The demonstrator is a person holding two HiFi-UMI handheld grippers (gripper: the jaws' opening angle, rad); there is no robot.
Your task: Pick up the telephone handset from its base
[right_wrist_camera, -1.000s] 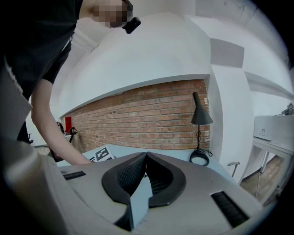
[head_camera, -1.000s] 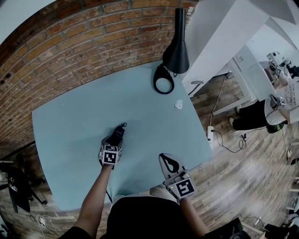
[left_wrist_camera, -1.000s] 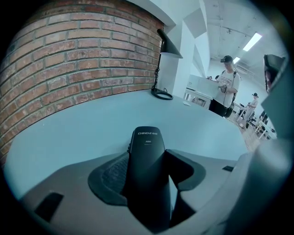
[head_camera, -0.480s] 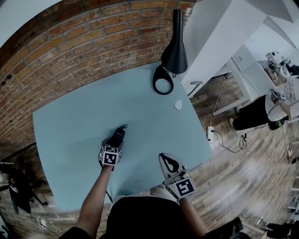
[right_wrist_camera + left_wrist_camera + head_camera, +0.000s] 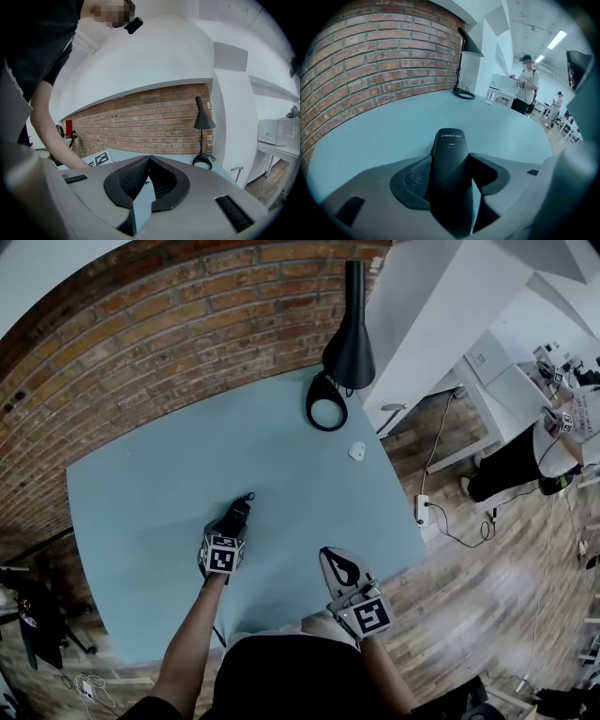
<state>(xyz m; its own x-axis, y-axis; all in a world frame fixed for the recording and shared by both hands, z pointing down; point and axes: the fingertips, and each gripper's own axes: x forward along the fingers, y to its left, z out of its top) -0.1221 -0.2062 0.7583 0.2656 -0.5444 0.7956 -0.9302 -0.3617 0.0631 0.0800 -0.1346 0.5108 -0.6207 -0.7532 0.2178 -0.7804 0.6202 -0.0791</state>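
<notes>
The left tongs (image 5: 230, 524) are closed on the handset (image 5: 450, 157), pads against its two sides, its printed end jutting forward over the counter (image 5: 159, 474). No base shows in any view, and I cannot tell whether the handset touches the counter. The right tongs (image 5: 149, 164) are pressed together on nothing, held back by the counter's near edge. To lift well, I judge, squeeze evenly and raise straight up without twisting — the smooth, narrow body could pivot between the pads. The lamp (image 5: 349, 343) stands well apart at the far corner — no obstacle.
</notes>
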